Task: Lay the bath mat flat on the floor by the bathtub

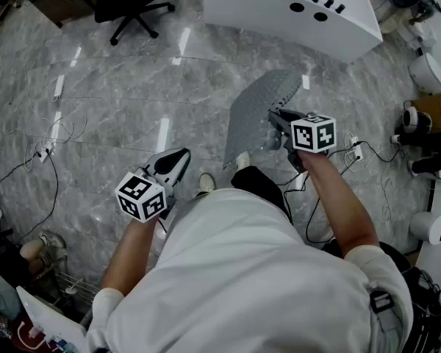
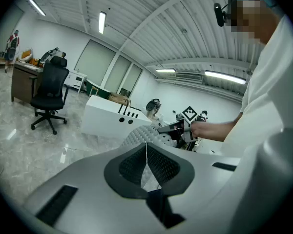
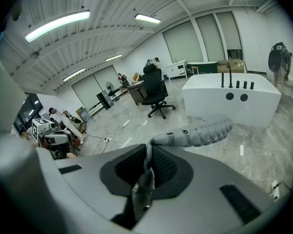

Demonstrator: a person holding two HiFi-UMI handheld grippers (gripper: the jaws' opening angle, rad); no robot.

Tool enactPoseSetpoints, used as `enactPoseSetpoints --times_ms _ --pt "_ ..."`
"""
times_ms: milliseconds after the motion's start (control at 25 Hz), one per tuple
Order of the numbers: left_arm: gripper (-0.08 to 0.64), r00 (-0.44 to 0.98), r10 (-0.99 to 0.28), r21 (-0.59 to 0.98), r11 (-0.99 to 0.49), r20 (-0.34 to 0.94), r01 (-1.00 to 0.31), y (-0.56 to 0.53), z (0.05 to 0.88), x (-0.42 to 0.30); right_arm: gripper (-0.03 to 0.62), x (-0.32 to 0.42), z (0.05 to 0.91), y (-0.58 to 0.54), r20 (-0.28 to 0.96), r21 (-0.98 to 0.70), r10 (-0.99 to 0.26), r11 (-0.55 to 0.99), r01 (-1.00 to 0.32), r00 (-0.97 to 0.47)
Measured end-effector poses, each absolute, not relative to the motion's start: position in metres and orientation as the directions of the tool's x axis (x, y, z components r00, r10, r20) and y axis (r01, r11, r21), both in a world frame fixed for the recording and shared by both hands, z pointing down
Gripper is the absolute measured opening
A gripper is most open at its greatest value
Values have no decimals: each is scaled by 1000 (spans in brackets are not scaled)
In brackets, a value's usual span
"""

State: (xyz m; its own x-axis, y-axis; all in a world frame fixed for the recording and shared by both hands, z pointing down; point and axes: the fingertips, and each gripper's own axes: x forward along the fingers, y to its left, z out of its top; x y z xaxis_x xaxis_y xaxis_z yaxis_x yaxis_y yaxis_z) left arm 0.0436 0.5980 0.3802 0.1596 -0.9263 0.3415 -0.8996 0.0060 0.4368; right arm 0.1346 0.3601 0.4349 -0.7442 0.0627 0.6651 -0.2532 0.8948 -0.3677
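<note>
Pinching the grey bumpy rubber bath mat [image 3: 205, 132] by its edge, plain only in its own view, the right gripper [image 3: 147, 155] held it aloft, while the left gripper [image 2: 146, 150] had its jaws pressed together, empty.

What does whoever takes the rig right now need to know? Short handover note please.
Left gripper: jaws together, nothing between them, held low on the person's left.
Right gripper: shut on one edge of the grey studded bath mat.
Mat: held up by that edge and not lying flat, over the grey marble-look floor, between the person and the white bathtub.
Done: mat is in hand and the person faces the tub.
Left: lower the mat and spread it flat on the floor beside the tub. The free left gripper could probably take an opposite edge to help.
</note>
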Motion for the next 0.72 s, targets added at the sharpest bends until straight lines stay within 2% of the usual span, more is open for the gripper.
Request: enactPoseSetpoints --times_ms 360,480,720 --pt "21 186 -934 441 -34 305 -897 555 374 37 38 88 430 379 638 -401 163 905 -144 -752" --pt "21 214 -925 409 -71 314 -910 527 372 32 38 76 434 366 627 -421 183 897 -132 -757" --pt "21 200 -920 404 -50 338 -913 462 371 7 41 56 444 322 637 -414 211 905 -98 -742"
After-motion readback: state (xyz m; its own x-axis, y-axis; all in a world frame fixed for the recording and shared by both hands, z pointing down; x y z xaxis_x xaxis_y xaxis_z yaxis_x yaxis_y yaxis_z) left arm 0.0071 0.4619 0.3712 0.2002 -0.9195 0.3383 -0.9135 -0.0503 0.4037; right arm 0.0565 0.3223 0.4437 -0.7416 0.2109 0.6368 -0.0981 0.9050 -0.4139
